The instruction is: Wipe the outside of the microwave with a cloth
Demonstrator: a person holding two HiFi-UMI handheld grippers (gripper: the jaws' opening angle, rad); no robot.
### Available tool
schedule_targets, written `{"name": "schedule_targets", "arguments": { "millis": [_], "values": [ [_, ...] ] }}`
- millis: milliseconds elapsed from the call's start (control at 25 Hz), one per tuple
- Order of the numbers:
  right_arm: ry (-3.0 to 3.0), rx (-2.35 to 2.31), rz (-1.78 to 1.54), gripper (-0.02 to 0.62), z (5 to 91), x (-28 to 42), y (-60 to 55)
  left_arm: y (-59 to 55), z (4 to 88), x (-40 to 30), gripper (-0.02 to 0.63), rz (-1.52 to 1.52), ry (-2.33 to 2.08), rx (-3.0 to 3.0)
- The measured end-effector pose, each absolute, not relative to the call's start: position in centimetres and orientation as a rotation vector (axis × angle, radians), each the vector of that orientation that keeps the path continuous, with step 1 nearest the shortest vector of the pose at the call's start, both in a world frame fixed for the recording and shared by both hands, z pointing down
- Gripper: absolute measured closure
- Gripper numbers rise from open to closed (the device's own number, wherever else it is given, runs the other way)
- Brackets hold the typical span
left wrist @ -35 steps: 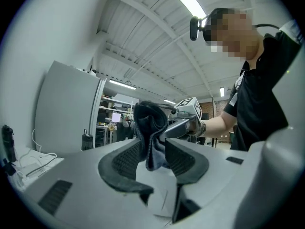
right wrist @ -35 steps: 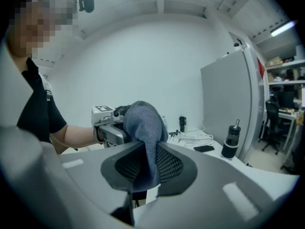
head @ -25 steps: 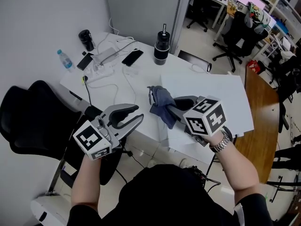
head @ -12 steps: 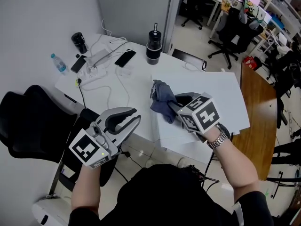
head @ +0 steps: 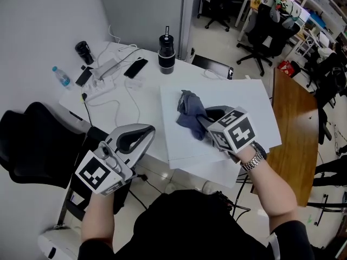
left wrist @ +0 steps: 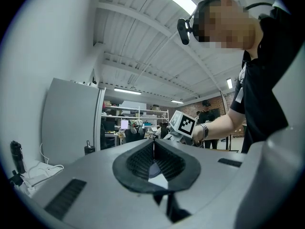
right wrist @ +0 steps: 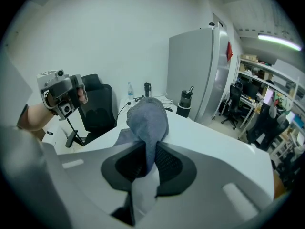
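Fingers of the right gripper [head: 201, 124] are clamped on a grey-blue cloth [head: 188, 112]. Its soft, crumpled bulk is bunched just ahead of the ribbed black pads and lies on the microwave's top. In the right gripper view a fold of the fabric runs down between the jaws. Fingers of the left gripper [head: 145, 135] have just been closing and now meet pad to pad with nothing between them. That gripper hangs off the table's near edge at 7 o'clock in the head view, well apart from the cloth.

The microwave [head: 238, 107] is a smooth, white, flat-topped box with square corners, filling the head view from the centre out toward 3 o'clock. Under and beyond it, toward 10 o'clock, spreads the white table [head: 135, 99], matte and strewn with looping white cables. At 9 o'clock stands a black office chair [head: 32, 145] with a rounded, padded back. A brown wooden tabletop [head: 293, 123] with visible grain borders the microwave at 3 o'clock.

At 12 o'clock, just past the microwave's far corner, a black cylindrical tumbler [head: 166, 56] stands upright. A flat, glossy black phone [head: 135, 67] lies at 11 o'clock. A small clear plastic water bottle [head: 60, 76] lies at 10 o'clock, near the table's edge.
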State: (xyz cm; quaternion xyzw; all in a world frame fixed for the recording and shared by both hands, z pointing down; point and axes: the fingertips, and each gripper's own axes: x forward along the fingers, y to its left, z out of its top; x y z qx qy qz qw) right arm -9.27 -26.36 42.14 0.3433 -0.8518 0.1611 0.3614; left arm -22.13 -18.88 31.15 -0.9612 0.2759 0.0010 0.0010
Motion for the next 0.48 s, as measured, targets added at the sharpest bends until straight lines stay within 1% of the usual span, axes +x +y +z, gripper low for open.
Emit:
{"name": "schedule_targets", "arguments": {
  "millis": [200, 480],
  "values": [
    [-2.191, 0.902, 0.419, 0.535, 42.1, -6.2, -26.2, -18.3, 31.2, -19.9, 0.601, -0.063, 0.881, -3.039],
    [-2.179, 0.936, 0.425, 0.535, 42.0, -0.8, -26.3, -17.8, 29.3, -16.1, 0.601, -0.027, 0.868, -2.980]
  ]
}}
